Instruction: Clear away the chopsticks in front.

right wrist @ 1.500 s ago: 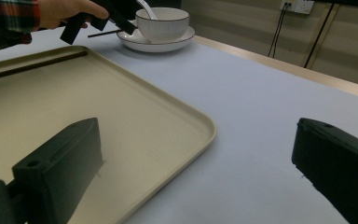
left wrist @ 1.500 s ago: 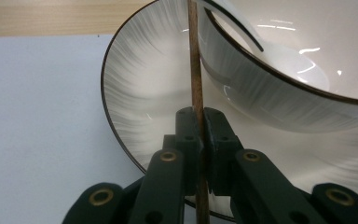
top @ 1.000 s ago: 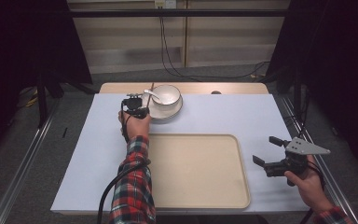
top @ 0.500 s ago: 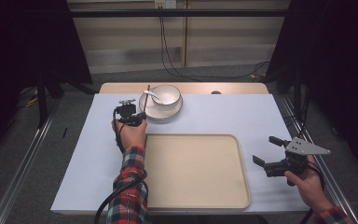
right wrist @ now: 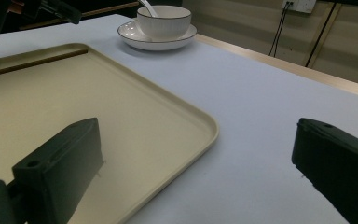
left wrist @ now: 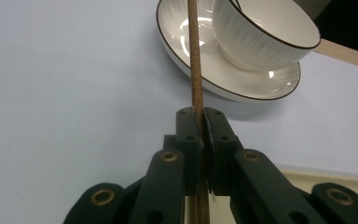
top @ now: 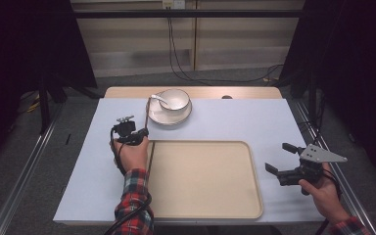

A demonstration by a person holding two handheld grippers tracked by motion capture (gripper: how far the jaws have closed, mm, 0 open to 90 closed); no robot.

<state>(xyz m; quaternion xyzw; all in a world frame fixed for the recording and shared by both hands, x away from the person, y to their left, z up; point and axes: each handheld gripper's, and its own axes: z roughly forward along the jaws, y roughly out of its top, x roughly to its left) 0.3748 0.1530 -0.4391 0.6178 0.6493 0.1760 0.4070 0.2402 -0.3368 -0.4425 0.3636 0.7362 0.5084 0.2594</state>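
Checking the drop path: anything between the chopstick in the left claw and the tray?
Nothing visible. The left claw is shut on the chopstick right at the tray's left edge; the tray bed beside it is bare. The bowl and plate sit beyond.

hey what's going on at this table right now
A person is working with a hand-held tool in each hand. The left tool is shut on a chopstick that reaches up to the plate holding a bowl and spoon. The right tool is open beside the beige tray.
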